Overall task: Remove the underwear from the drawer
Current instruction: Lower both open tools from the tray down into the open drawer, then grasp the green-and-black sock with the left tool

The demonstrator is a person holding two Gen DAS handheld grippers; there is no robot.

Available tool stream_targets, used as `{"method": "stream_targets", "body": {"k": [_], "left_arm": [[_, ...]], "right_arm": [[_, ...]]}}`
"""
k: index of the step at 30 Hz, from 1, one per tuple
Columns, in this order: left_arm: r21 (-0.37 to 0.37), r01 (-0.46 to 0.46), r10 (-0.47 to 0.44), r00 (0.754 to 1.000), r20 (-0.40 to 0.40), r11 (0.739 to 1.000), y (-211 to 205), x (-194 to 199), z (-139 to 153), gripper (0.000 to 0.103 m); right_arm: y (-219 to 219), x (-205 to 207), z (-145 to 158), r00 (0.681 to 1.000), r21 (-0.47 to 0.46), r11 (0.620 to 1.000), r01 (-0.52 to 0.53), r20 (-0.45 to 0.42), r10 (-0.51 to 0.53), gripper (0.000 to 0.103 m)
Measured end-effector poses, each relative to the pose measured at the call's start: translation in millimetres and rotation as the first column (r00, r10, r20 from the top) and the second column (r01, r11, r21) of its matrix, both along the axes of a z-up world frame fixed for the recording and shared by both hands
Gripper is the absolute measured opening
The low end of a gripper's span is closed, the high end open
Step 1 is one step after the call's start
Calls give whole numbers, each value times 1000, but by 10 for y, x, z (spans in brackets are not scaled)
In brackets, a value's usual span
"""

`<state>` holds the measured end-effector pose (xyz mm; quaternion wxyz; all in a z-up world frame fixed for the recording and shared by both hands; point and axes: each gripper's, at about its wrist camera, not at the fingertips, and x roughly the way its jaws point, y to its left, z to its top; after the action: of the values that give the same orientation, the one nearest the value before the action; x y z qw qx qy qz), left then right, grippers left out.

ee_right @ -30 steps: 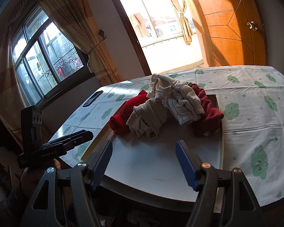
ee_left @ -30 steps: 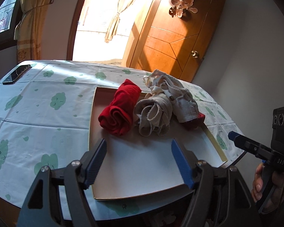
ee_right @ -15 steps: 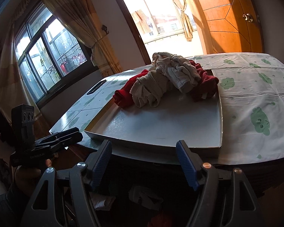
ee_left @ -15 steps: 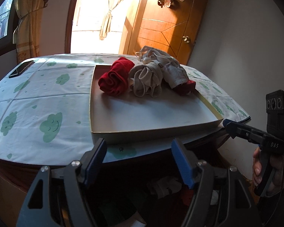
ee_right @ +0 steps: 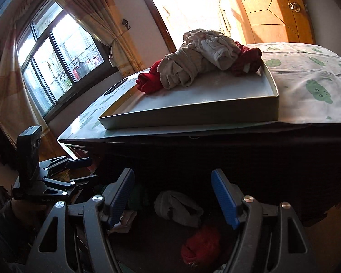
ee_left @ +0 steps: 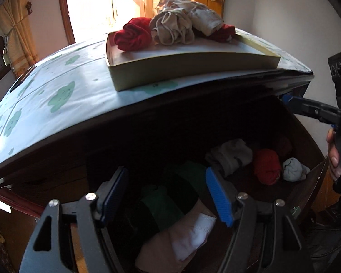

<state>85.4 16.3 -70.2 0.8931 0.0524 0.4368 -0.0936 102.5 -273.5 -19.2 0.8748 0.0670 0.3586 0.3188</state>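
Observation:
The dark drawer stands open below the table edge and holds rolled underwear: a green roll, a pink-and-white roll, a grey roll, a red roll and a pale roll. My left gripper is open and empty over the green roll. My right gripper is open and empty above the grey roll and the red roll. A shallow tray on the table holds red and beige underwear.
The table has a white cloth with green cloud prints. A phone lies at its far side. A window with curtains is on the left and a wooden door behind. The right gripper shows at the left view's right edge.
Both grippers have dropped from above the tabletop to below its edge. The open drawer with its rolls has come into view. Both stay open and empty.

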Motion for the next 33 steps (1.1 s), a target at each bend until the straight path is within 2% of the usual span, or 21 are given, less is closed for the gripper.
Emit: {"method": "stream_targets", "body": {"k": [6,14,25,33], "left_arm": [[36,55,-53,997,-63,998,-29,87,-160,71],[97,152,-135,977,-163,984,-146,187,-352,71],[85,170,-142,954,-266,982,-115,372,-499,71],[107,191,-153,944,-294,976,-126,390,-610,71]], "right_arm": [[12,-59,-148,1000,5,1000,-1,-17,1,72],[-17,-96,-201,1000,4,1000,3,-12,-3,72],[64,-133,-278,1000,-6,1000,-17,-22,17,72],[98,-151,-280,1000,-17,1000,-21,-13,21,72]]}}
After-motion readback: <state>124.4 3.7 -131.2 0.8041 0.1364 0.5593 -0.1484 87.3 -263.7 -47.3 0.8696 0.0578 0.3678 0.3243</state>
